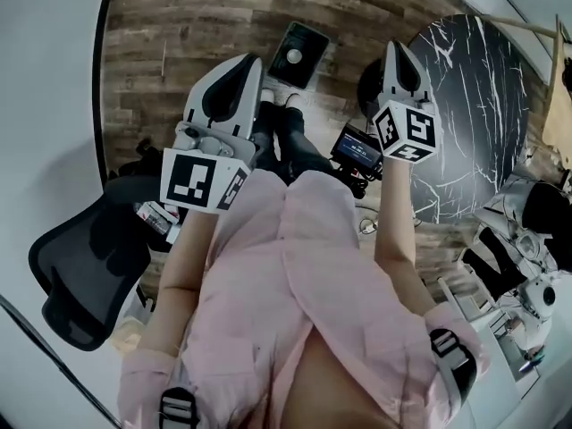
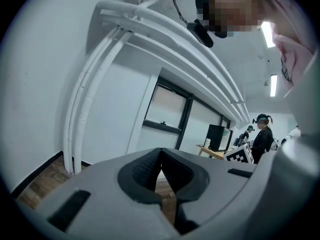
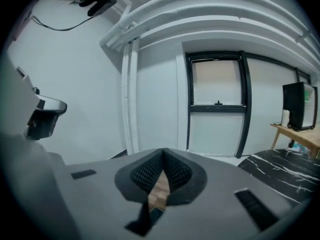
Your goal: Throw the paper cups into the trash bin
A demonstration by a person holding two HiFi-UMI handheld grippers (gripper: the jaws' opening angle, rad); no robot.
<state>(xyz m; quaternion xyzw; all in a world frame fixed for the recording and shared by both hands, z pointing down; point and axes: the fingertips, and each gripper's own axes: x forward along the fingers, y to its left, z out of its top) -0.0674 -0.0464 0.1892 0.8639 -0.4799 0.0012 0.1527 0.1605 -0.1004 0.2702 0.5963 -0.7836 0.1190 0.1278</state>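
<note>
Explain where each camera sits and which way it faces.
Head view: on the person's head, facing steeply down at brown plank floor; shows pink shirt, arms, left tongs, right tongs.
Left gripper view: on the left tongs, looking along their shut jaws at white wall pipes.
Right gripper view: on the right tongs, along shut jaws, at a dark-framed window.
Shared: head and right gripper views show the black veined marble table.
</note>
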